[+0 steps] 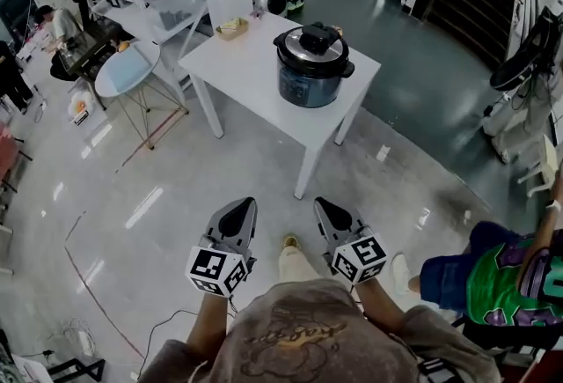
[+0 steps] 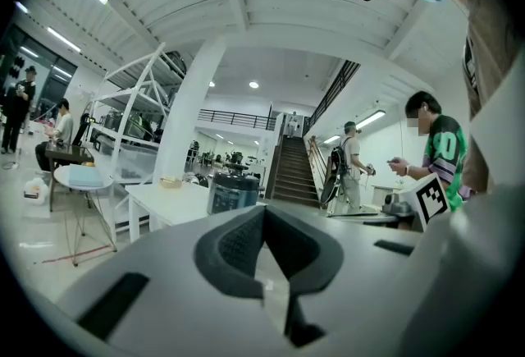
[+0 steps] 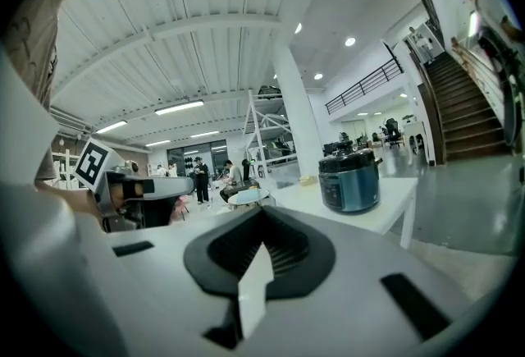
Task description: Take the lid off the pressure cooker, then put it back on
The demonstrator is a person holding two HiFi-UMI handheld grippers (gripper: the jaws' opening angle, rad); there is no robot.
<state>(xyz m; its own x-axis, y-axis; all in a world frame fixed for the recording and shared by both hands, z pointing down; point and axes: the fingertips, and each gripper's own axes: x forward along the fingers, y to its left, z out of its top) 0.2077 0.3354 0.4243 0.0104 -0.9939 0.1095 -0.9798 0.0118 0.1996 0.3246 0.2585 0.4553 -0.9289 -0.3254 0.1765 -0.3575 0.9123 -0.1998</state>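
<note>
The pressure cooker (image 1: pixel 314 66) was seen standing on the white table (image 1: pixel 251 64), towards the table's nearer right corner, with its lid (image 1: pixel 314 42) seated on top and the black handle at the lid's centre. Both hand-held grippers were held low in the head view, above the grey floor (image 1: pixel 176 187) and well apart from the table, so that neither touched the cooker. The left gripper (image 1: pixel 241 208) was found with its jaws pressed together and nothing between them; from it the cooker lay ahead and a little to the right. The right gripper (image 1: pixel 326 210) was likewise closed and empty, and the cooker lay almost straight ahead of it, beyond the table's near edge. In the left gripper view the cooker was seen far off, just above the closed jaws; in the right gripper view it appeared up and to the right of them. A person in a green shirt (image 1: pixel 506 280) was seen at the right edge.
</note>
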